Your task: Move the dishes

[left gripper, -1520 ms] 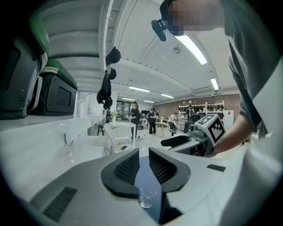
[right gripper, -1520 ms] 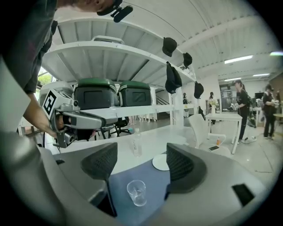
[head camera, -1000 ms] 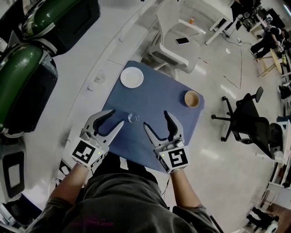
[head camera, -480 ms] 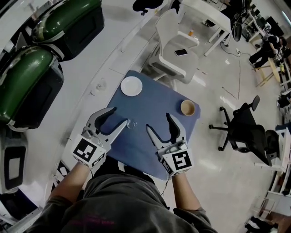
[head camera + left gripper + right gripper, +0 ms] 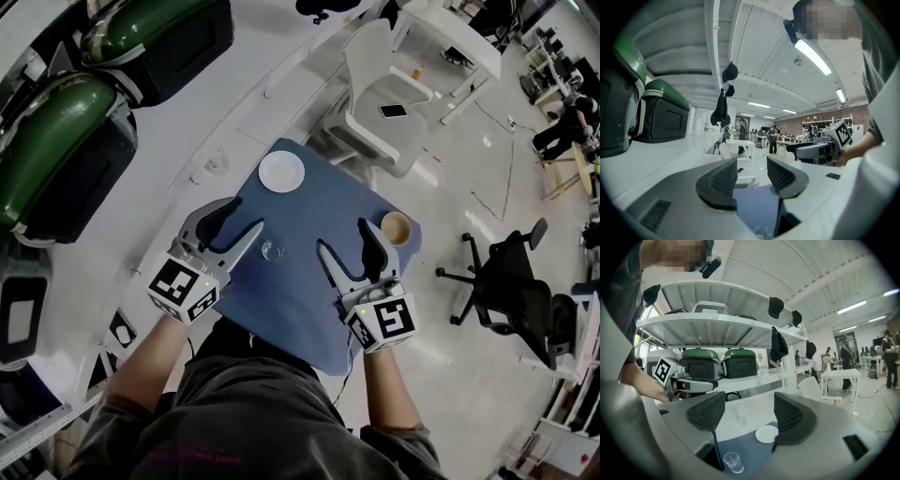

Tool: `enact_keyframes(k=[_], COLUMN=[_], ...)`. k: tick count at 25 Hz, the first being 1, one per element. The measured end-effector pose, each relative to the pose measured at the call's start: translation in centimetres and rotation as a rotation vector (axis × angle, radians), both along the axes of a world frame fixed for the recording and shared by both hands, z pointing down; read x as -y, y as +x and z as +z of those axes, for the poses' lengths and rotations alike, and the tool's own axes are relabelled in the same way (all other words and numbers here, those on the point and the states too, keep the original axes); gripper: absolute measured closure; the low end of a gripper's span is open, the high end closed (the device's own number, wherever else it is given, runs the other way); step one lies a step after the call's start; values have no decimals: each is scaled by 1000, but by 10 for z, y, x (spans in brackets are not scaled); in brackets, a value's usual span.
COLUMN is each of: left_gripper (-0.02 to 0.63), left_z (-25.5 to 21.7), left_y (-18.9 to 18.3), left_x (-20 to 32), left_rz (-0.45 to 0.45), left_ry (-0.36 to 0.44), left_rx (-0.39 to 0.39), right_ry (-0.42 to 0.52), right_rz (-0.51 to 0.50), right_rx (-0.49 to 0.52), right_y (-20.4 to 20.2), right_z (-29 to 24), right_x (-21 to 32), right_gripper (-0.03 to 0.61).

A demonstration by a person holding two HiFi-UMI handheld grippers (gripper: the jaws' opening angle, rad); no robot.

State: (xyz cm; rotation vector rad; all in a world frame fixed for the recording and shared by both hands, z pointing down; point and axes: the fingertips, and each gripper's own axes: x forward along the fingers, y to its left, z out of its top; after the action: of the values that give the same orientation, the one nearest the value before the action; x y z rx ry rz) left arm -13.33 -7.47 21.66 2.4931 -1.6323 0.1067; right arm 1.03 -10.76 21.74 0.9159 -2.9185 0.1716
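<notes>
Both hands slightly higher than before — left tool (image 5: 242, 217) jaws just widened, right tool (image 5: 345, 239) wide too, both empty. Straddle glass (image 5: 273, 250) squarely, close gently — likely slippery.

We're holding left gripper (image 5: 242, 216) and right gripper (image 5: 345, 238), jaws apart, over the near half of the blue table (image 5: 300, 314); left jaws have just been opening, empty. Glass (image 5: 273, 250) is sitting mid-table, plate (image 5: 281, 172) at far corner, cup (image 5: 396, 228) at right edge.

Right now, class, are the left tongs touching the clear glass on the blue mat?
Apart. The right gripper view shows the left tongs up in the air, the glass standing on the mat well below.
</notes>
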Motion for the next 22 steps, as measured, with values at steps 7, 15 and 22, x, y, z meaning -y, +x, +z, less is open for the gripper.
enact_keyframes(k=[7, 15, 22], left_gripper=[419, 419, 419], left_z=[30, 95, 147], left_y=[-12, -28, -57], left_x=[33, 87, 128], left_rz=[-9, -17, -53], left_ry=[-46, -136, -208], left_rx=[4, -23, -33], right_ry=[-60, -152, -220], right_rz=[-6, 4, 11], right_rx=[-10, -47, -70], right_y=[-15, -40, -63], right_z=[25, 87, 136], right_x=[40, 98, 139], right_gripper=[253, 267, 268])
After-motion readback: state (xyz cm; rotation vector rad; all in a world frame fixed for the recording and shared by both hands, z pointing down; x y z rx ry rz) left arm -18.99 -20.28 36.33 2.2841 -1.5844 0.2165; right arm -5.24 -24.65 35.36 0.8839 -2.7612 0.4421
